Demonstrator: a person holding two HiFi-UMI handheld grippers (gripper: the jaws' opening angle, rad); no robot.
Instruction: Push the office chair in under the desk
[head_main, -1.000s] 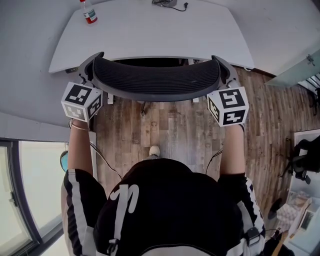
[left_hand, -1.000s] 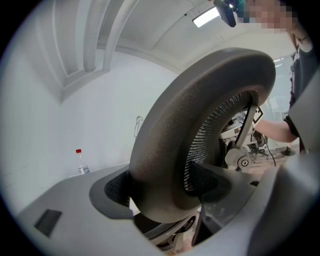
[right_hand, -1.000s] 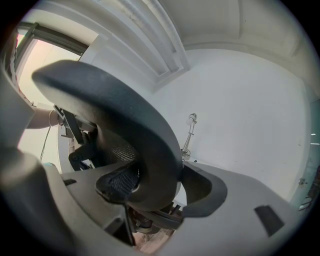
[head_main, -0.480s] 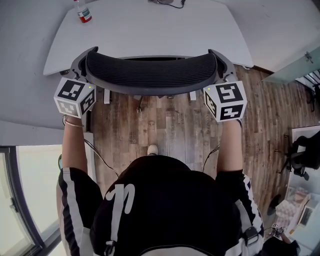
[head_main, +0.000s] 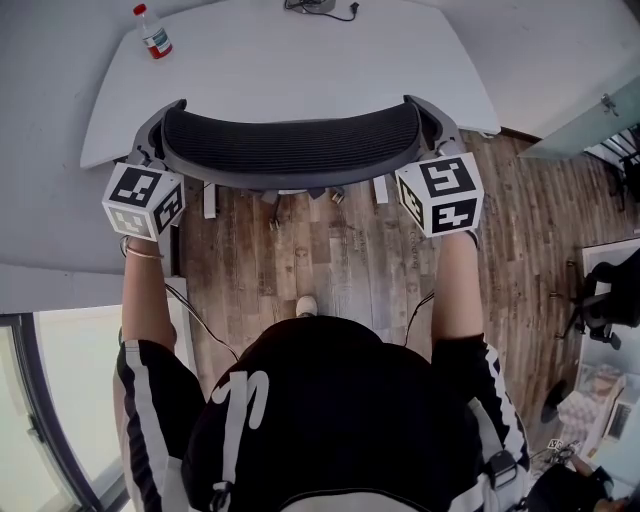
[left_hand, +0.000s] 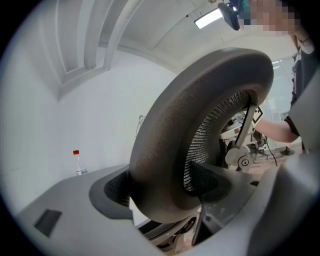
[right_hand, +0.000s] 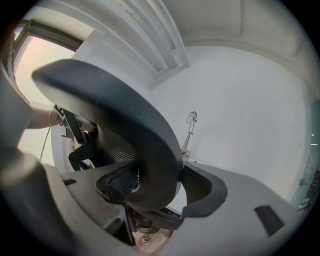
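Observation:
The office chair's black mesh backrest (head_main: 290, 150) stands along the near edge of the white desk (head_main: 300, 60), its top rim overlapping the desk edge in the head view. My left gripper (head_main: 150, 158) is shut on the backrest's left end, and its jaws press both sides of the thick rim (left_hand: 200, 125). At the opposite end my right gripper (head_main: 438, 142) is shut on the backrest rim (right_hand: 125, 115) in the same way. The seat and base are hidden under the backrest and desk.
A water bottle (head_main: 153, 32) stands at the desk's far left corner, and a cabled device (head_main: 318, 6) sits at its far edge. Wood floor (head_main: 330, 260) lies between me and the chair. Another black chair (head_main: 610, 300) is at the right, a window at the left.
The chair has rolled forward toward the desk with both grippers holding it. Its backrest now overlaps the desk's near edge more than before.

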